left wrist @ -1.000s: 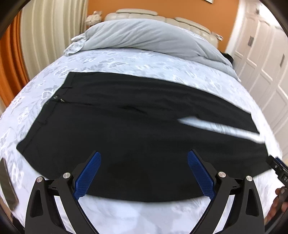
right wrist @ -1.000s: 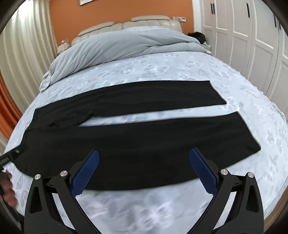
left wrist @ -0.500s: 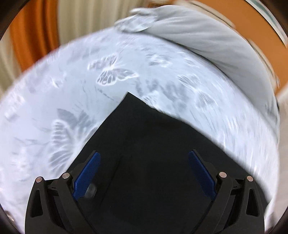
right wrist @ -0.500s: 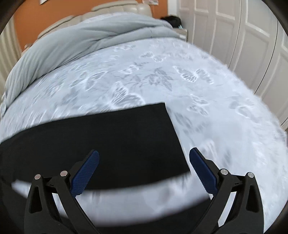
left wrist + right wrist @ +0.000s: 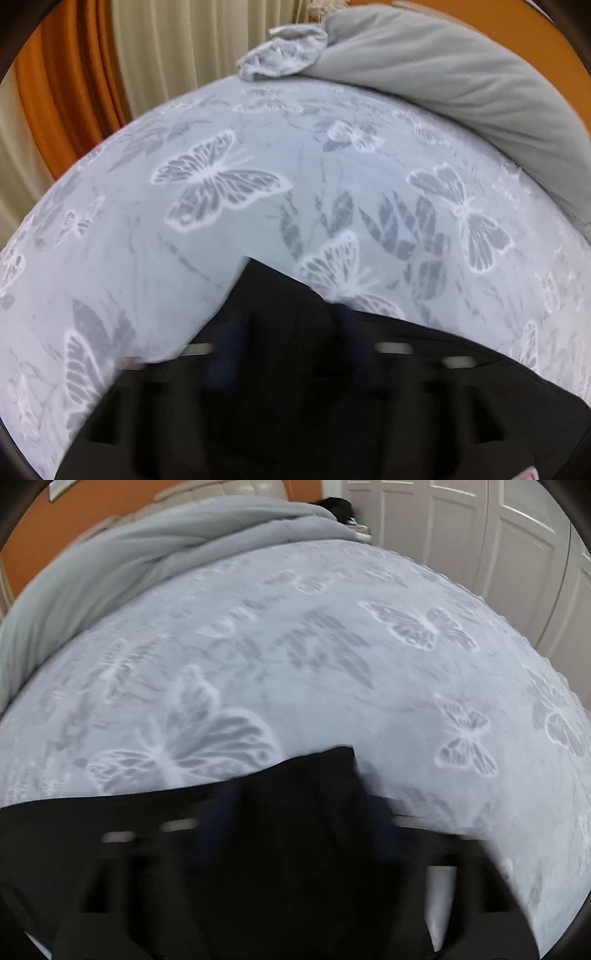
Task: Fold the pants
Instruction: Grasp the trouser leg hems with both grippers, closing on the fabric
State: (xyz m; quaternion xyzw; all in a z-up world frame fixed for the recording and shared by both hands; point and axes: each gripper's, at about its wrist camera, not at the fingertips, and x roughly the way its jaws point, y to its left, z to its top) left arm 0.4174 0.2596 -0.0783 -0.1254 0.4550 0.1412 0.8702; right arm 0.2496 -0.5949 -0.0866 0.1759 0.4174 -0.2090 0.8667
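Observation:
Black pants lie flat on the butterfly-print bed cover. In the left wrist view their far waistband corner (image 5: 266,291) lies right in front of my left gripper (image 5: 284,354), whose dark fingers are motion-blurred and closing in on the corner. In the right wrist view the far leg's hem corner (image 5: 325,775) lies just ahead of my right gripper (image 5: 299,827), equally blurred, its fingers drawn inward around the cloth. The blur hides whether either gripper pinches the fabric.
The pale bed cover (image 5: 332,192) spreads beyond the pants. A rolled grey duvet (image 5: 461,74) lies at the head of the bed, also in the right wrist view (image 5: 147,554). Orange and cream curtains (image 5: 92,74) hang left; white wardrobe doors (image 5: 498,535) stand right.
Both grippers have dropped closer to the far corners of the pants, left at the waistband, right at the hem. Their fingers, wide open before, now blur inward.

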